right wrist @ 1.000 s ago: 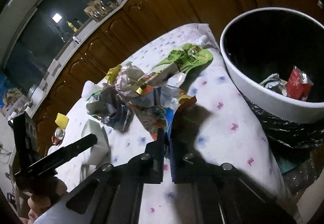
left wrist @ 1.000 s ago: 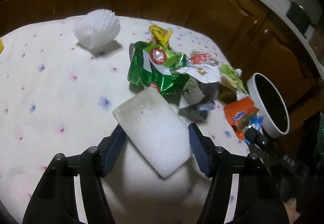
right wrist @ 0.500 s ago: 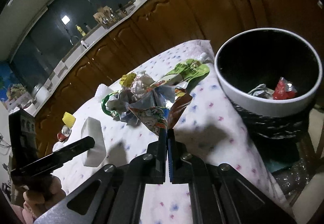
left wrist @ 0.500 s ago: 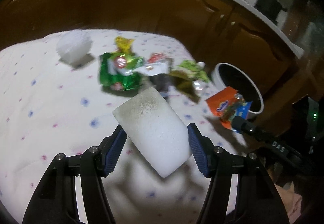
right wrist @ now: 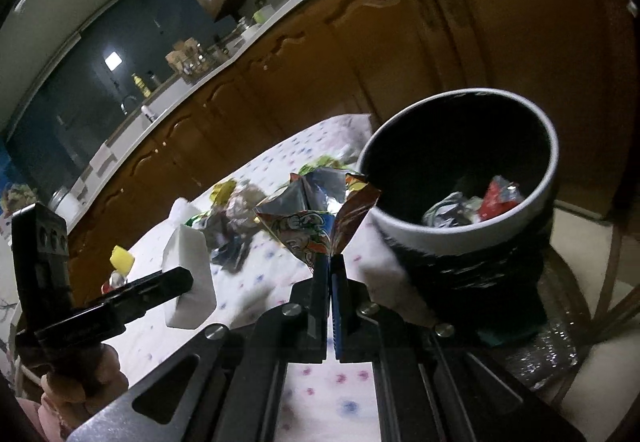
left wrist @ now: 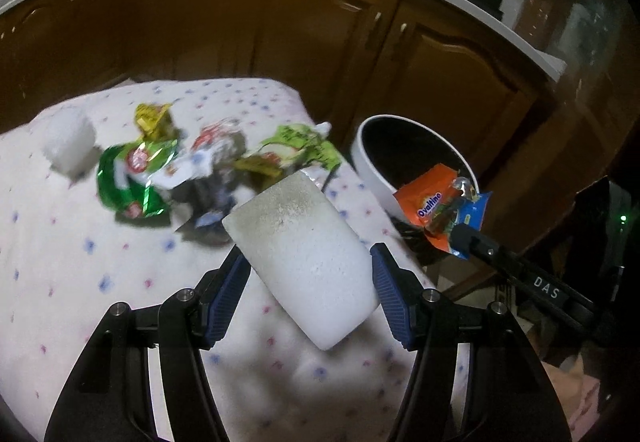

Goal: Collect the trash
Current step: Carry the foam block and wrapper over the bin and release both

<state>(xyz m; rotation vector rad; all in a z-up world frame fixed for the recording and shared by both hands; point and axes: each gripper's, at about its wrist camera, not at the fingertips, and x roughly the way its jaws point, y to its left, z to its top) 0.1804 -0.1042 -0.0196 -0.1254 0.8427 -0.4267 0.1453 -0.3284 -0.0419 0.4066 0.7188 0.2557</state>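
A white foam block [left wrist: 304, 246] hangs above the dotted tablecloth [left wrist: 80, 262], and my left gripper [left wrist: 310, 282] is shut on it between the blue pads. The right wrist view shows the same foam block [right wrist: 188, 270] off to the left. My right gripper [right wrist: 330, 266] is shut on an orange Ovaltine wrapper [right wrist: 316, 218], lifted beside the bin's rim. In the left wrist view that orange wrapper [left wrist: 436, 202] overlaps the white-rimmed bin [left wrist: 372, 170]. The bin [right wrist: 440, 242] has a black liner and holds a red wrapper [right wrist: 498, 196] and foil scraps.
A heap of wrappers lies on the cloth: a green bag [left wrist: 132, 178], a yellow wrapper [left wrist: 152, 118], a lime pouch [left wrist: 304, 146]. A white foam net [left wrist: 66, 146] sits at the far left. Wooden cabinets [left wrist: 280, 26] stand behind the table. A yellow item [right wrist: 122, 258] lies near the table's left end.
Both grippers have risen and moved toward the bin. The orange wrapper has come up off the cloth to the bin's rim. The foam block has been carried higher and to the right.
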